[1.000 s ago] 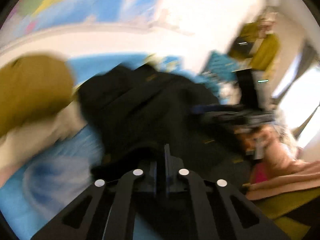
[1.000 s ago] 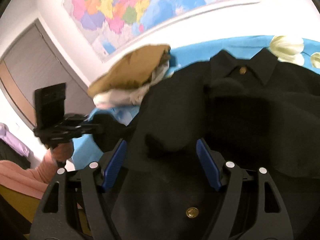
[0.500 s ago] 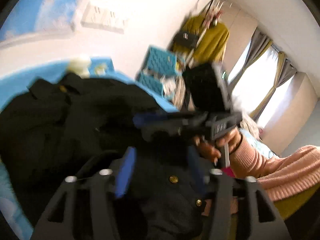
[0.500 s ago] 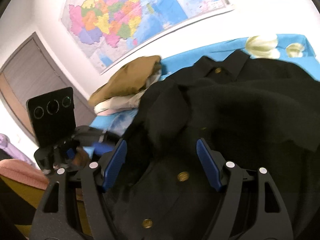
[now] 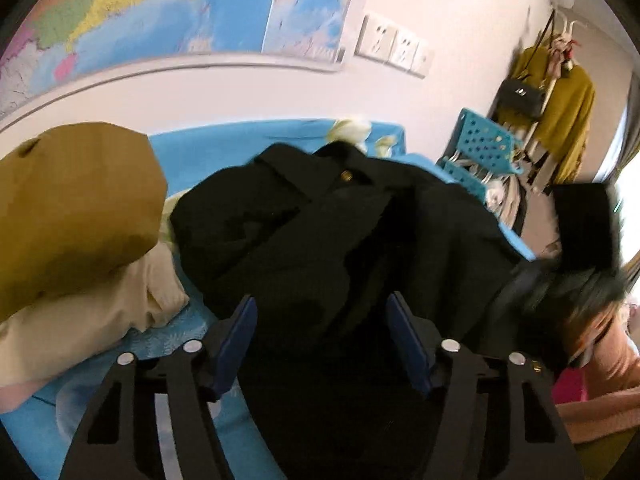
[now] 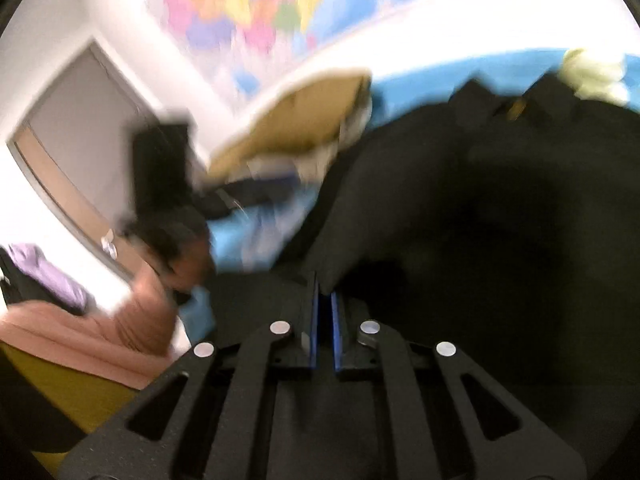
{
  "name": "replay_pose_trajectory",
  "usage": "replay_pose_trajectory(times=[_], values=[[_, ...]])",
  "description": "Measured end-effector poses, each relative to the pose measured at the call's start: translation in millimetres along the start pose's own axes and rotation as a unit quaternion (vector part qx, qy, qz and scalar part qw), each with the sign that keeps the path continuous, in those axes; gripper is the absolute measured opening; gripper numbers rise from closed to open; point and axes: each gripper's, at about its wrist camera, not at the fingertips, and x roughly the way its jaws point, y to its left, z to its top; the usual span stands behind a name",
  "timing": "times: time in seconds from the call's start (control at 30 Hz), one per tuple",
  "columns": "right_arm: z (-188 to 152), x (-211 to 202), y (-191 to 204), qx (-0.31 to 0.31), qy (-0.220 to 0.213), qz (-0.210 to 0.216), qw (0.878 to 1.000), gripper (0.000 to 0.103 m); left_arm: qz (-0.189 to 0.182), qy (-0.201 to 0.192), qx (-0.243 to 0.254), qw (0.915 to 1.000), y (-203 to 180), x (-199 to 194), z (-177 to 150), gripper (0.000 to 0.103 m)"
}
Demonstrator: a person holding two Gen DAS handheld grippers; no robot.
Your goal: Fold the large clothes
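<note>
**Right clamped on coat edge, left opening over coat body**

**Left wrist view**
- Left hand-held gripper [image 5: 320, 336] sat wide, jaws opening. Black cloth lay between and under the blue pads [image 5: 236, 336], but they weren't pressing it, so no grip.
- Coat [image 5: 340, 232] lay heaped on the blue bed [image 5: 224, 148], collar and a gold button toward the wall. Not flat, no clean fold line visible; my read is folding was at an early stage.
- Likely reason for the wide stance: lining up for a fresh bite on the near side of the coat while the other hand anchored it. That's a judgement.
- Tan garment [image 5: 76, 208] on a cream one [image 5: 92, 320] sat stacked at the left of the bed, just beside the coat. Probably parked out of the way.
- Right side of the view: the other gripper's body, blurred, with a pink sleeve [image 5: 608, 384] behind it.
- Wall map [image 5: 168, 12] and white sockets [image 5: 394, 46] on the wall; blue basket [image 5: 480, 148] and a mustard top on a rack beyond the bed.

**Right wrist view**
- Right hand-held gripper [image 6: 324, 308] was pinched nearly closed on a fold of the coat [image 6: 480, 220]; cloth ran up out of the pad tips. Looks like a holding grip on an edge or flap, for pulling it across or keeping it taut.
- Frame heavily motion-blurred. Door [image 6: 76, 160] at left, tan garment [image 6: 304, 120] at back.

**Writing**
- None readable. Map print too blurred or small; no brand or label seen on the coat.
</note>
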Motion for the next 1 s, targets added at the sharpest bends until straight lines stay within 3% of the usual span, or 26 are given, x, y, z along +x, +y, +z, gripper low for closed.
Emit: replay_pose_trajectory(times=[0.07, 0.1, 0.17, 0.2, 0.23, 0.27, 0.3, 0.33, 0.43, 0.53, 0.6, 0.63, 0.7, 0.73, 0.77, 0.8, 0.83, 0.87, 1.0], values=[[11, -33, -19, 0.026, -0.036, -0.025, 0.999, 0.006, 0.030, 0.005, 0.018, 0.9994, -5, 12, 4, 0.063], [14, -46, -36, 0.046, -0.041, -0.056, 0.996, 0.007, 0.047, 0.013, 0.023, 0.9986, -6, 22, 7, 0.063], [14, -56, -66, 0.083, -0.033, -0.137, 0.987, 0.026, 0.061, 0.025, 0.023, 0.9976, -1, 32, 10, 0.063], [11, -58, -77, 0.099, -0.026, -0.172, 0.980, 0.040, 0.068, 0.030, 0.020, 0.9970, 0, 38, 12, 0.063], [8, -62, -86, 0.114, -0.022, -0.192, 0.975, 0.041, 0.073, 0.034, 0.017, 0.9966, 1, 44, 15, 0.063], [5, -64, -91, 0.126, -0.025, -0.200, 0.971, 0.052, 0.076, 0.035, 0.016, 0.9964, 2, 46, 15, 0.064], [-1, -74, -91, 0.133, -0.041, -0.209, 0.968, 0.074, 0.082, 0.034, 0.015, 0.9959, 2, 47, 17, 0.064], [-5, -79, -86, 0.126, -0.054, -0.207, 0.969, 0.077, 0.088, 0.032, 0.015, 0.9955, 3, 47, 18, 0.065], [-17, -79, -45, 0.048, -0.053, -0.205, 0.976, 0.081, 0.118, 0.025, 0.023, 0.9924, 2, 47, 23, 0.065], [-28, -57, -4, -0.036, -0.021, -0.187, 0.982, 0.091, 0.117, 0.031, 0.024, 0.9924, 4, 48, 25, 0.066], [-43, -39, 22, -0.100, 0.017, -0.196, 0.975, 0.091, 0.127, 0.032, 0.029, 0.9910, 2, 53, 26, 0.071], [-53, -27, 31, -0.136, 0.041, -0.214, 0.966, 0.091, 0.134, 0.029, 0.032, 0.9900, 0, 55, 27, 0.075], [-66, -12, 35, -0.180, 0.076, -0.252, 0.948, 0.086, 0.135, 0.028, 0.043, 0.9895, -5, 59, 27, 0.076], [-69, -8, 33, -0.187, 0.085, -0.268, 0.941, 0.067, 0.139, 0.027, 0.050, 0.9886, -6, 62, 27, 0.076], [-69, -9, 28, -0.182, 0.091, -0.278, 0.939, 0.052, 0.143, 0.025, 0.052, 0.9881, -5, 64, 27, 0.069], [-61, -17, 17, -0.150, 0.086, -0.265, 0.949, 0.024, 0.143, 0.024, 0.047, 0.9884, -3, 66, 28, 0.060], [-54, -27, 11, -0.129, 0.071, -0.253, 0.956, 0.007, 0.145, 0.026, 0.040, 0.9883, 0, 67, 29, 0.044], [-44, -41, 4, -0.109, 0.045, -0.239, 0.964, 0.004, 0.149, 0.028, 0.034, 0.9878, 2, 68, 30, 0.036], [5, -116, -26, -0.029, -0.078, -0.189, 0.978, 0.004, 0.151, 0.021, 0.000, 0.9884, 16, 61, 39, 0.029]])
